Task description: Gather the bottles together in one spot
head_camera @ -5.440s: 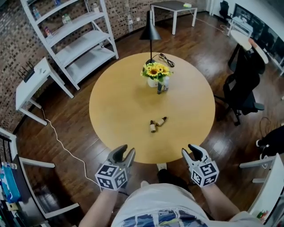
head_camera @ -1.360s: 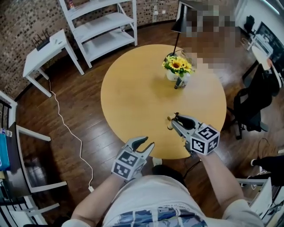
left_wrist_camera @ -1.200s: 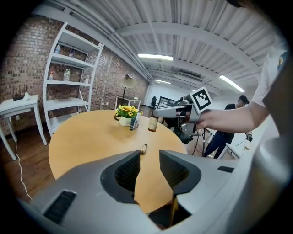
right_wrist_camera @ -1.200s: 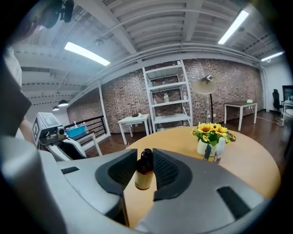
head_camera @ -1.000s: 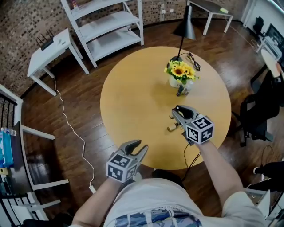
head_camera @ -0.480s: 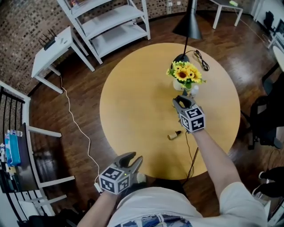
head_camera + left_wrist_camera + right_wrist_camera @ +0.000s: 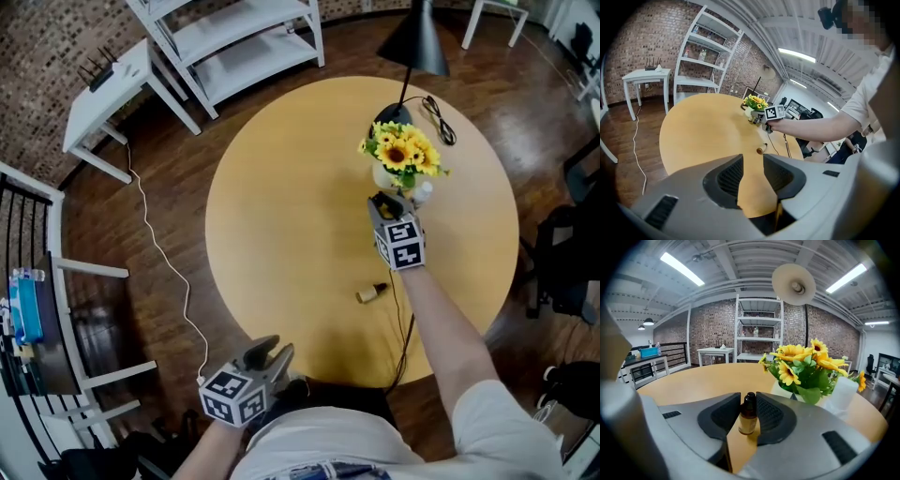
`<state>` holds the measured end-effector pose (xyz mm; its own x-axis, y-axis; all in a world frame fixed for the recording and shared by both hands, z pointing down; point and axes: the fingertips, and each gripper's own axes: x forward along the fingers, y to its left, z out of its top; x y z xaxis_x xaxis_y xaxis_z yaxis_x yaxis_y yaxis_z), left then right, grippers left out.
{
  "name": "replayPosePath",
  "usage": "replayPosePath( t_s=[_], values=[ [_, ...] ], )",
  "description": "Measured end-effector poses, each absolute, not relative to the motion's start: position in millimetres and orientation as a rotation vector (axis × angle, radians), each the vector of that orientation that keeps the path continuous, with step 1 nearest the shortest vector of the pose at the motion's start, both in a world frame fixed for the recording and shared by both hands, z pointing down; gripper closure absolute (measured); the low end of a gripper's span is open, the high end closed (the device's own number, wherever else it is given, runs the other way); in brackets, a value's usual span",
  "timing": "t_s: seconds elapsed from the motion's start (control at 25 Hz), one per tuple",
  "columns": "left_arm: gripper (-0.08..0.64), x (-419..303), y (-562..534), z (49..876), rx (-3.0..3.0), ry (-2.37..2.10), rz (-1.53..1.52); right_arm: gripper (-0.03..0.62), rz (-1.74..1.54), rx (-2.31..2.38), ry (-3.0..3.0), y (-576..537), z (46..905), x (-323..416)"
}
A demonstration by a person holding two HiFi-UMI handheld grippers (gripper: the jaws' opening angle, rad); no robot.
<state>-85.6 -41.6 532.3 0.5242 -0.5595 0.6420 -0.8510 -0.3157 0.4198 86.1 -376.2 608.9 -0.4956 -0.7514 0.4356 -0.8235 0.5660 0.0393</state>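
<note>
A small amber bottle with a black cap stands upright between the pads of my right gripper, which is shut on it. In the head view that right gripper reaches right up to the sunflower vase. A pale bottle stands beside the vase. Another amber bottle lies on its side on the round wooden table, nearer to me. My left gripper hangs off the table's near edge; its jaws stand apart with nothing between them.
Sunflowers fill the space just right of the held bottle. A black desk lamp and its cable stand behind the vase. A white shelf unit and a white side table stand beyond the table on the dark wood floor.
My right gripper has carried the upright bottle from mid-table up to the vase. The other bottle stays lying where it was. My left gripper has sunk back toward my body.
</note>
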Motion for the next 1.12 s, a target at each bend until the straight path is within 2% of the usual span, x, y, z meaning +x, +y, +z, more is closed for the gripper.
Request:
replayPosePath(
  t_s=[0.6,0.68,0.92,1.12],
  values=[
    [0.422,-89.3,-43.6,546.7,1.994,-1.138,0.482,0.469,0.226,1.287,-2.392,-382.8,629.4,82.4],
    [0.422,-89.4,-41.3,545.6,1.996,-1.13,0.481,0.434,0.209,1.286,-2.392,-381.9,626.4,80.5],
    [0.422,-91.6,-34.3,546.3,2.01,-1.114,0.484,0.422,0.087,1.266,-2.398,-372.6,602.1,75.1],
    [0.422,-96.2,-32.8,537.5,2.067,-1.099,0.465,0.422,-0.062,1.251,-2.452,-330.4,544.5,67.3]
  ],
)
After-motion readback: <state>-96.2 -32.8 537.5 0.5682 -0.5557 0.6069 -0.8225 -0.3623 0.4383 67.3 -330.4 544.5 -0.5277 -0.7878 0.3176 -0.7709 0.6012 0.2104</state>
